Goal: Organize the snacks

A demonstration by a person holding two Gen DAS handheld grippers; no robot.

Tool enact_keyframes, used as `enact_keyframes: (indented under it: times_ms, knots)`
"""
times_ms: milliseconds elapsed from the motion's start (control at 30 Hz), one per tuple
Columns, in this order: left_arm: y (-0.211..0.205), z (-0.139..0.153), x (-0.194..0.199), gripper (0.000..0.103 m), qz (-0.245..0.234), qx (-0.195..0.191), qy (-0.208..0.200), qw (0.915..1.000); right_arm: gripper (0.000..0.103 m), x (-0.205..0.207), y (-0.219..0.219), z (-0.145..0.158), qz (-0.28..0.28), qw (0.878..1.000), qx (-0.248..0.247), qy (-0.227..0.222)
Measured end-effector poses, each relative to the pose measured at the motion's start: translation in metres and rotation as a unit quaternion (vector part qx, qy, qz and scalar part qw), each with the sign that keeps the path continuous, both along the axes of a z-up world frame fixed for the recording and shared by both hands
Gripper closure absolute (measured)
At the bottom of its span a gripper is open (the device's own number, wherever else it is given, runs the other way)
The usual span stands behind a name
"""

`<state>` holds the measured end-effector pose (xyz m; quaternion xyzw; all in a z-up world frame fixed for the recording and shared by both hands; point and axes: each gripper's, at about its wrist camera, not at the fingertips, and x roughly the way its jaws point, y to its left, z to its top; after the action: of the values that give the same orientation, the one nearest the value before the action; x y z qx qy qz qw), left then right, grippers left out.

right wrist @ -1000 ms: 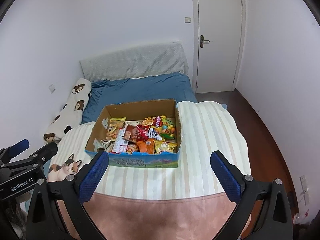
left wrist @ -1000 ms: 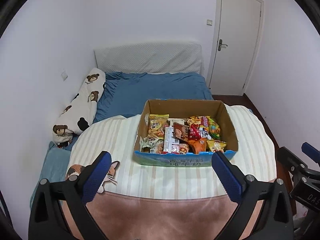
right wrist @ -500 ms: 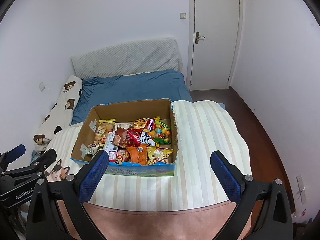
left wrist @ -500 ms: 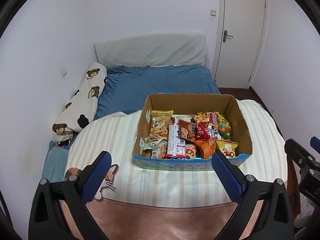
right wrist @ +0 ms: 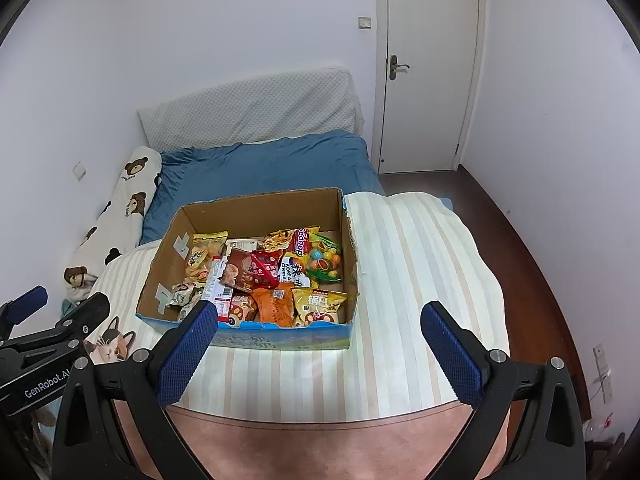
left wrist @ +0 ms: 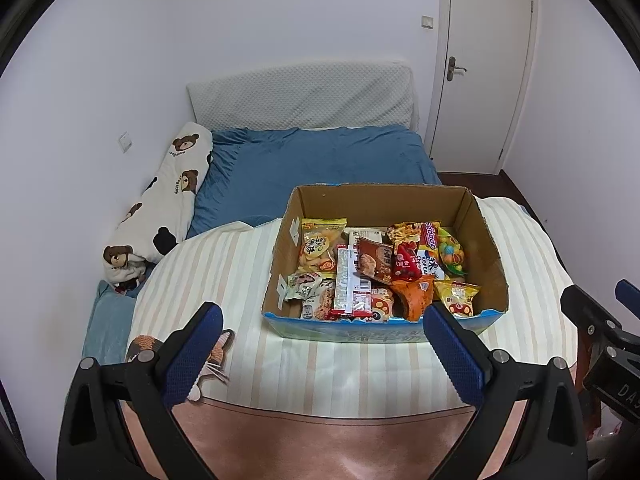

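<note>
Both views have closed in on one snack box (left wrist: pixel 384 324), two empty gripper (left wrist: pixel 320 332) sets.

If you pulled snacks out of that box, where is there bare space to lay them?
The striped cloth right of the cardboard box is bare, as is the strip in front of it. Left of the box is room up to the cat picture. The box is crowded with packets, except a bare strip along its far wall.

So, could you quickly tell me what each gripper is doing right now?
Left gripper: open, holding nothing.
Right gripper: open, holding nothing.
</note>
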<state>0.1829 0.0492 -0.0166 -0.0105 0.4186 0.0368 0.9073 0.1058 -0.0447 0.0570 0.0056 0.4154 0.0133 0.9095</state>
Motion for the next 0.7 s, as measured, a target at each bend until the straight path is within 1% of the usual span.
enact_keyframes:
  times_ms: [533,700]
  knots:
    - [-0.0031,0.0028,-0.0053,0.0,0.003,0.007,-0.009,0.9999,0.0,-0.0044,0.0021,-0.003,0.001,1.0,-0.003,0.003]
    - [-0.0023,0.0029,-0.0079,0.0,0.004,0.004,-0.007,1.0,0.0,-0.0053,-0.0001,-0.0023,0.002,1.0,-0.002,0.003]
